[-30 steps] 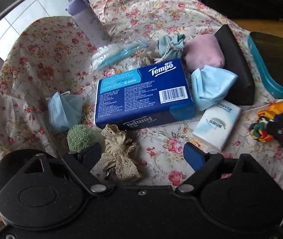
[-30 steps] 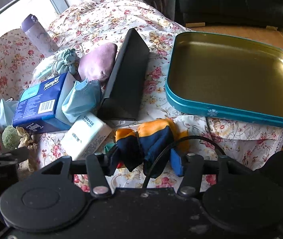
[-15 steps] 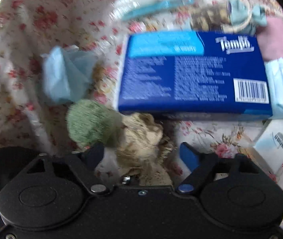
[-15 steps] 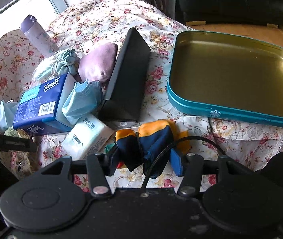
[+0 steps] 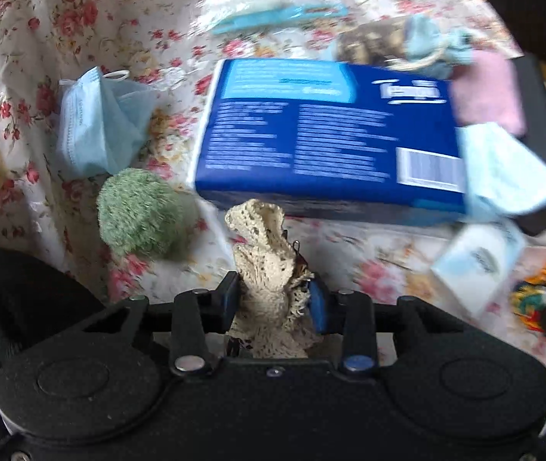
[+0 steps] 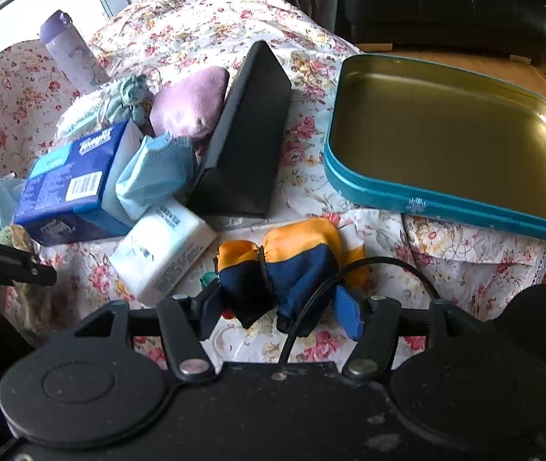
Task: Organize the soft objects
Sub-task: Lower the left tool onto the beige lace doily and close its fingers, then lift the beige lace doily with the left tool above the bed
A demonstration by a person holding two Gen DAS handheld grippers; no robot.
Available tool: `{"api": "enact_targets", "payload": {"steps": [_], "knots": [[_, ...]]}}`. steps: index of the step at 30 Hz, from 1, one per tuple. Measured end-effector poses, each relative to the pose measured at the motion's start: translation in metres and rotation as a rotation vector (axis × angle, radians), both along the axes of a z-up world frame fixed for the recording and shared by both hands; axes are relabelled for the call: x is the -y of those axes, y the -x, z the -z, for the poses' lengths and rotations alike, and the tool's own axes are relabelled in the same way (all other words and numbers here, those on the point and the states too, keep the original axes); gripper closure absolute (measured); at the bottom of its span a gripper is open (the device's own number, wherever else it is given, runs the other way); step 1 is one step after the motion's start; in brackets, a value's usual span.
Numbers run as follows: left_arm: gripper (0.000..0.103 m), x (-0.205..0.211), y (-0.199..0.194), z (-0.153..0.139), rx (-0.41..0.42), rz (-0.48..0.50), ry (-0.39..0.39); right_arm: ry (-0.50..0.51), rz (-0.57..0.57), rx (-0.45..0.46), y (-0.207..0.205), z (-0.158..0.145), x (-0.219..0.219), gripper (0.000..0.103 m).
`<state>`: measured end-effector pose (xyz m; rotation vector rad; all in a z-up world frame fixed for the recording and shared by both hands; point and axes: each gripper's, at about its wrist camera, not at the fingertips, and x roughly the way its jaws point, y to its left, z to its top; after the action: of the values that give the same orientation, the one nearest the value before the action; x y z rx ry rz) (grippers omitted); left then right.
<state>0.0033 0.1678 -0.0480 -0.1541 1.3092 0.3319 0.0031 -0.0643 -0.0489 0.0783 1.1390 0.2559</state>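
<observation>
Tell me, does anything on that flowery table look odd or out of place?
The black case lies tilted, propped against the purple pouch. A black cable drapes over the orange-and-blue cloth.

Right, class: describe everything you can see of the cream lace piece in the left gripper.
The lace piece is cream, openwork crocheted fabric, bunched and crumpled. The left gripper has its jaws shut on its middle, so its upper end stands up above them with a curled, hollow top, while the rest bunches behind them. A small dark metal clasp shows at its right edge. Behind it lie the green pompom and blue tissue pack; whether it touches them cannot be told.
</observation>
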Motion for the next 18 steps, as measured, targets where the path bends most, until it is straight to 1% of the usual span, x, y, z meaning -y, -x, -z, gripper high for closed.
{"api": "enact_targets", "payload": {"steps": [2, 6, 7, 8, 11, 12, 13, 14, 15, 16, 18], "knots": [[0.065, 0.005, 0.001, -0.013, 0.027, 0.03, 0.001, 0.012, 0.009, 0.003, 0.002, 0.001, -0.002, 0.036], [0.065, 0.013, 0.007, -0.026, 0.083, 0.072, 0.013, 0.049, 0.011, 0.027, 0.004, 0.001, -0.007, 0.031], [0.065, 0.016, 0.009, -0.028, 0.103, 0.087, 0.02, 0.056, 0.009, 0.037, 0.004, 0.001, -0.009, 0.028], [0.065, 0.019, 0.011, -0.03, 0.114, 0.1, 0.02, 0.063, 0.006, 0.048, 0.004, 0.001, -0.01, 0.024], [0.065, 0.027, 0.014, -0.034, 0.144, 0.126, 0.012, 0.1, -0.008, 0.088, 0.004, 0.003, -0.016, 0.023], [0.065, 0.031, 0.015, -0.035, 0.15, 0.133, 0.014, 0.115, -0.015, 0.095, 0.003, 0.004, -0.019, 0.034], [0.065, 0.032, 0.015, -0.036, 0.159, 0.14, 0.02, 0.121, -0.031, 0.094, 0.003, 0.004, -0.02, 0.04], [0.065, 0.035, 0.016, -0.038, 0.169, 0.147, 0.029, 0.131, -0.042, 0.092, 0.004, 0.003, -0.022, 0.044], [0.065, 0.036, 0.017, -0.039, 0.177, 0.152, 0.036, 0.138, -0.048, 0.092, 0.005, 0.0, -0.023, 0.051], [0.065, 0.039, 0.018, -0.042, 0.186, 0.158, 0.039, 0.133, -0.051, 0.084, 0.006, -0.004, -0.022, 0.052], [0.065, 0.046, 0.02, -0.048, 0.207, 0.176, 0.03, 0.088, -0.036, 0.057, 0.008, -0.012, -0.014, 0.053]]}}
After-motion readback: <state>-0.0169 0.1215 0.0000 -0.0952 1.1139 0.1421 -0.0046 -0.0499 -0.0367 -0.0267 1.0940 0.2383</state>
